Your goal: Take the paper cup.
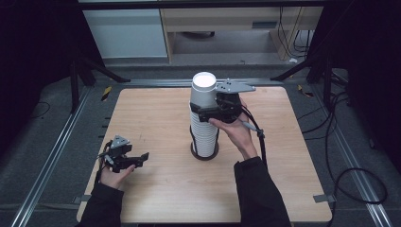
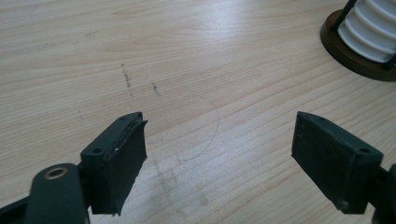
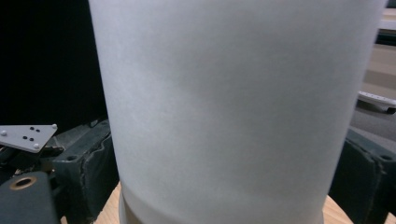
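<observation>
Two claws: left and right
Top cup [image 1: 204, 90]: between right claw [image 1: 210, 112] jaws, gripped, atop cup stack [image 1: 204, 137] mid-surface
Left claw [image 1: 137, 160]: spread wide, holding nothing, over bare surface [image 1: 156, 189], well apart from stack

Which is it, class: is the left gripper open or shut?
Open: the left gripper has its jaws wide apart over bare table, holding nothing.

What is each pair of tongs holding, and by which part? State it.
The right tongs clamp the top paper cup of the stack by its side wall, below the rim. The left tongs are open, holding nothing.
</observation>
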